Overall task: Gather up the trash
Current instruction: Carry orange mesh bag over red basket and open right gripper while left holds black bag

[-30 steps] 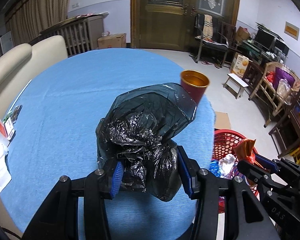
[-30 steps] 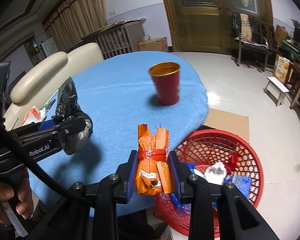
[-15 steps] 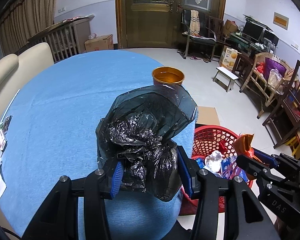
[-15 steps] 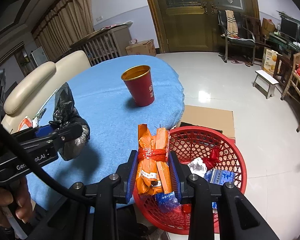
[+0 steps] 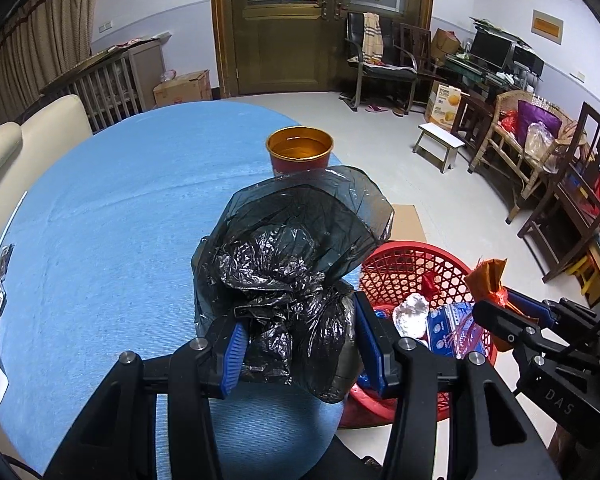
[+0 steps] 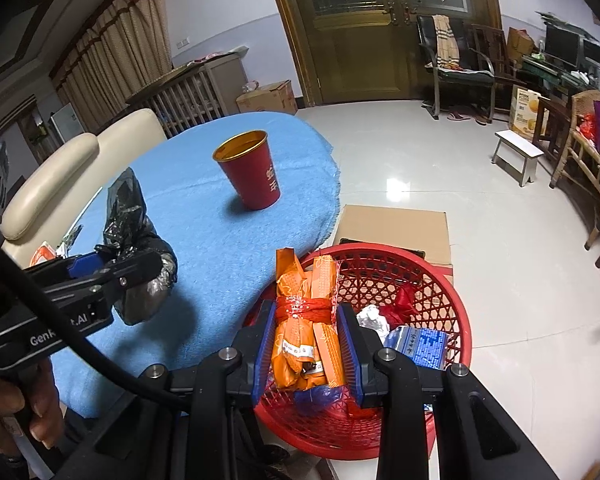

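**Around the Blue Table**

A red cup [image 6: 249,175] with a gold inside stood upright on the blue tablecloth [image 5: 112,216], near its far edge. A cream sofa [image 6: 76,160] sat just beside the table. A flat cardboard sheet [image 6: 396,224] lay on the pale tiled floor. A small white stool [image 5: 440,146] stood near wooden chairs [image 5: 580,200], before the brown double door [image 5: 300,28].

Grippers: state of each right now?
Left gripper: closed on crumpled black plastic bag.
Right gripper: closed on orange wrapper bundle.
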Available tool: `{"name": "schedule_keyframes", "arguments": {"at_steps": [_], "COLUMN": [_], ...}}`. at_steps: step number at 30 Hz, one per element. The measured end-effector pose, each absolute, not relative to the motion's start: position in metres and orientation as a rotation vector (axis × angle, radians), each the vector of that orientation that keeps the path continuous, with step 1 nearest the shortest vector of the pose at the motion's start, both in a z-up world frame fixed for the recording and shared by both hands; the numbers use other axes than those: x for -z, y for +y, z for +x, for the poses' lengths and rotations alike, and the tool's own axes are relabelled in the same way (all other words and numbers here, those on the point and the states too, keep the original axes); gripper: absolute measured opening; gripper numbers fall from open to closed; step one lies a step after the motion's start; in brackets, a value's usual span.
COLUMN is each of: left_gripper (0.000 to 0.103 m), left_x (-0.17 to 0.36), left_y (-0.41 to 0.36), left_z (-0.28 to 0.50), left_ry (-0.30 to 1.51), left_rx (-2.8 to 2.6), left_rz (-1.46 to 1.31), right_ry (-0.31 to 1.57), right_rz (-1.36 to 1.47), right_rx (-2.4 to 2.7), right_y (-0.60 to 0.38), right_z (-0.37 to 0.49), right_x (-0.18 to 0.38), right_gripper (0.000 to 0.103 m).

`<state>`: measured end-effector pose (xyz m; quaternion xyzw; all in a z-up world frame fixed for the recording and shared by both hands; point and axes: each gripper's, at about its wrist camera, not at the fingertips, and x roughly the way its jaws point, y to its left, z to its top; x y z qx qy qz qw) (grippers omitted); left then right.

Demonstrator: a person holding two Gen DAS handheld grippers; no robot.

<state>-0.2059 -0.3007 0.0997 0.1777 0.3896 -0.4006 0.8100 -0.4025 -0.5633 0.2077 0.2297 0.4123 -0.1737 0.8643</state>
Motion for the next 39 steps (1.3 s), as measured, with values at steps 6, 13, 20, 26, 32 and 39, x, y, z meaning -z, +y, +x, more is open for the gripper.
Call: {"name": "schedule_keyframes", "arguments": {"at_steps": [6,13,20,26,32,39], "left_gripper": [0.051,0.051,0.051,0.051,0.051,0.051], "left_x": [-0.102,-0.097,-0.094,-0.093,-0.091,-0.089], "left_y": [-0.307,-0.312,-0.316,-0.322,-0.325,-0.326], "left_z": [-0.213,-0.213,-0.209,-0.208,-0.208,-0.208], "left_ry": [0.822,0.834,0.84,0.839,0.84,0.84], "left_rx": [0.879,0.891,0.902,0.915,0.922,0.928], "left_rz": [0.396,0.414,0.437,0.458,0.467,0.469], "right_ry": [0.858,0.872,0.892,0.897,0.903,0.903], "right_rz": [0.48,0.488,0.509,0.516,0.524,0.525], "right_rx": [0.381,0.404,0.412,0.418,0.427,0.428], "right_y": [-0.569,-0.58,-0.587,-0.591,-0.596,-0.598], "right_z": [-0.409,-0.414,-0.419,-0.422,-0.423,-0.421], "right_x": [-0.209,-0.203,-0.191,-0.188,-0.184,-0.184], "right_gripper": [0.033,0.033,0.033,0.033,0.033,0.033]}}
